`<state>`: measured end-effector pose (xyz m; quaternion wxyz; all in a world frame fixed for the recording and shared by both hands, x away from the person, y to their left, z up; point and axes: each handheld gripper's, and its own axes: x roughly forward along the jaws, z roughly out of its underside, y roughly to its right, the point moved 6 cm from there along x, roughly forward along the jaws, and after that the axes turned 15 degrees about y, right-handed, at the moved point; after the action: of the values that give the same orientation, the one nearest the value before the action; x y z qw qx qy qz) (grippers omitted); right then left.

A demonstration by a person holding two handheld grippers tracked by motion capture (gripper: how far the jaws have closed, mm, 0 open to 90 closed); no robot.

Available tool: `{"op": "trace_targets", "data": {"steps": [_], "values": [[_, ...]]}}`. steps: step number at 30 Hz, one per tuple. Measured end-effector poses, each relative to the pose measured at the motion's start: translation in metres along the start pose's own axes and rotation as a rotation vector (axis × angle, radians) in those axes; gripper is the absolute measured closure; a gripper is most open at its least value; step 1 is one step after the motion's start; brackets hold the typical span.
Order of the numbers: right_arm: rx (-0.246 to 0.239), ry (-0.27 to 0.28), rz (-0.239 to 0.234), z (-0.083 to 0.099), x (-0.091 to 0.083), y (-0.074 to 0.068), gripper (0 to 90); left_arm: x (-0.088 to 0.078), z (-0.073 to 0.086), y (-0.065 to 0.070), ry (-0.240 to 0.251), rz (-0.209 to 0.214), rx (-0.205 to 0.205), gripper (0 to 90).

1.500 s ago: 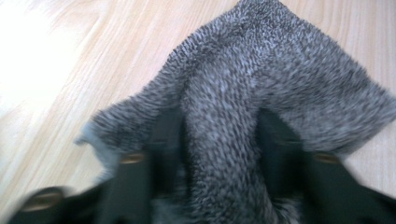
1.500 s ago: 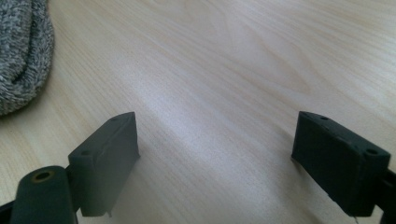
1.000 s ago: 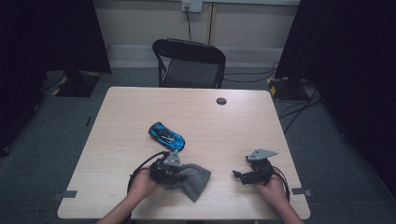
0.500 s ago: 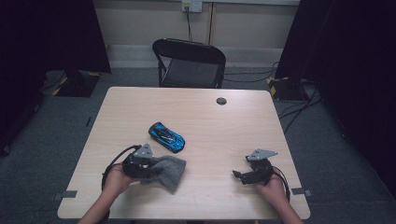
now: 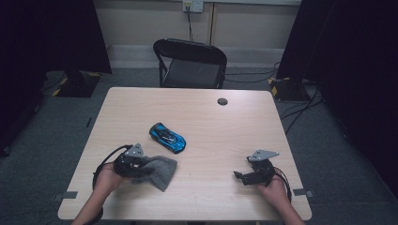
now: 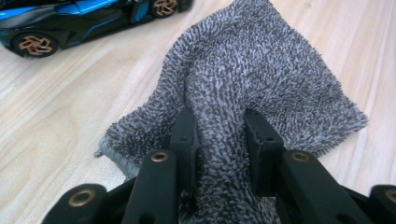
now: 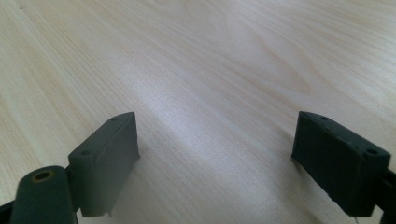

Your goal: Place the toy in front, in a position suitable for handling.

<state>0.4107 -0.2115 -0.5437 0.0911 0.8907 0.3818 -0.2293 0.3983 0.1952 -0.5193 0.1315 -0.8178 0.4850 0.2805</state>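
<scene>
Near the front left corner of the worktop point(image 5: 197, 108), the left gripper point(image 5: 133, 165) has its jaws clamped on a bunched fold of a grey cloth point(image 5: 157, 169); the rest of the cloth trails out flat on the wood toward the middle of the front edge. In the left gripper view the pinch looks narrow — a raised ridge of cloth point(image 6: 261, 79) stands between the two black jaws while the corners lie loose beyond them.

One risk, as I judge it, is that the fold slips out if the cloth drags on the wood, since only a small tuck is held. Another is the blue toy car point(image 5: 167, 137), which sits just behind the cloth toward the worktop's centre: a sweep that way could nudge it and set it rolling on its wheels.

The cloth is a small terry piece, dark grey flecked with lighter loops, soft and limp, with a hemmed edge showing at one corner.

Over by the front right corner, the right gripper point(image 5: 240, 177) rests low with its jaws wide apart — nothing between them but bare wood.
</scene>
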Motion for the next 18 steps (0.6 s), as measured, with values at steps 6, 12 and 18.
{"op": "trace_targets", "data": {"steps": [6,12,18], "values": [[0.0,0.0,0.0,0.0,0.0,0.0,13.8,-0.001,0.0,0.001,-0.016,-0.011,0.018,54.4],[-0.001,-0.001,-0.001,0.0,0.0,0.0,13.8,-0.006,-0.007,-0.007,0.037,-0.085,-0.041,33.6],[-0.002,0.0,-0.004,0.0,0.0,0.0,13.8,-0.01,-0.011,-0.016,0.092,-0.149,-0.094,21.7]]}}
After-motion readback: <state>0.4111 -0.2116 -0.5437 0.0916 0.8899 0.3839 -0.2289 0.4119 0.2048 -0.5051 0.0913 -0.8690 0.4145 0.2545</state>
